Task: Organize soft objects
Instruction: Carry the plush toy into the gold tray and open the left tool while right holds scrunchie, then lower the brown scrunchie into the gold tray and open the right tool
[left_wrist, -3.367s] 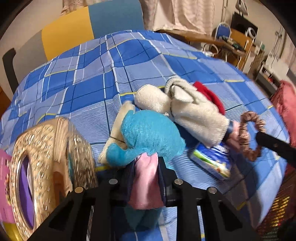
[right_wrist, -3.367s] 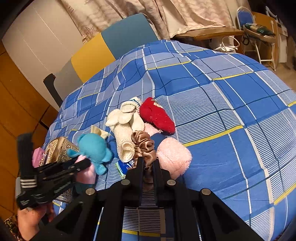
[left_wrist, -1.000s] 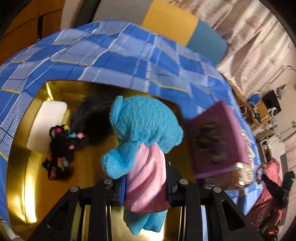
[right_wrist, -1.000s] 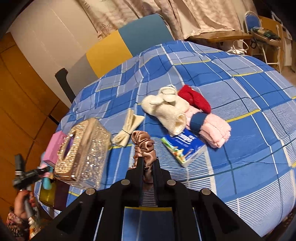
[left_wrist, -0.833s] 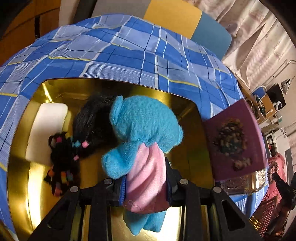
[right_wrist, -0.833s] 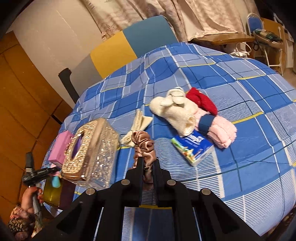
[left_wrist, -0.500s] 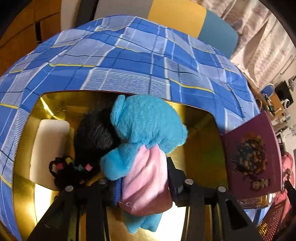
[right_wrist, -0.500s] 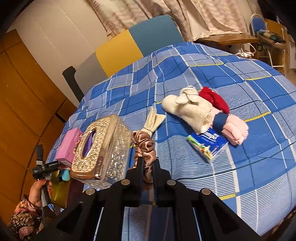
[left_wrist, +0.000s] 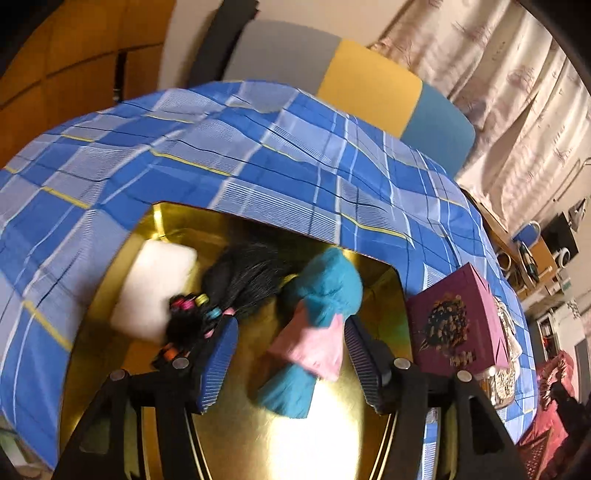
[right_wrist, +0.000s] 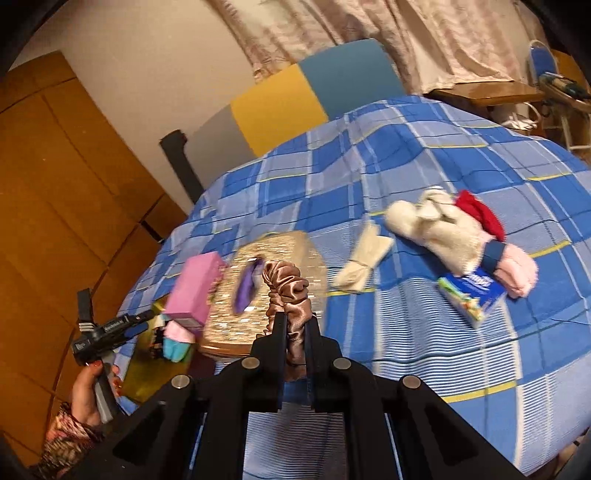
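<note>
1. While its jaws have just been opening, the left hand-held gripper (left_wrist: 290, 354) is standing apart, releasing the blue plush toy (left_wrist: 317, 325) into the gold tin (left_wrist: 332, 446).
2. The right hand-held gripper (right_wrist: 294, 332) is staying clamped on the brown scrunchie (right_wrist: 286, 291), likely going to the tin next.
3. Mittens (right_wrist: 439, 225) are waiting on the bed (right_wrist: 406, 155).

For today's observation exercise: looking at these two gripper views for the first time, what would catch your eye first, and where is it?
Brightest is the gold tin in the left view, with a turquoise plush toy in a pink top lying inside, between the open jaws of the left gripper, which have just been opening. In the right view, the right gripper pinches a shiny brown scrunchie above the blue checked cloth.
</note>
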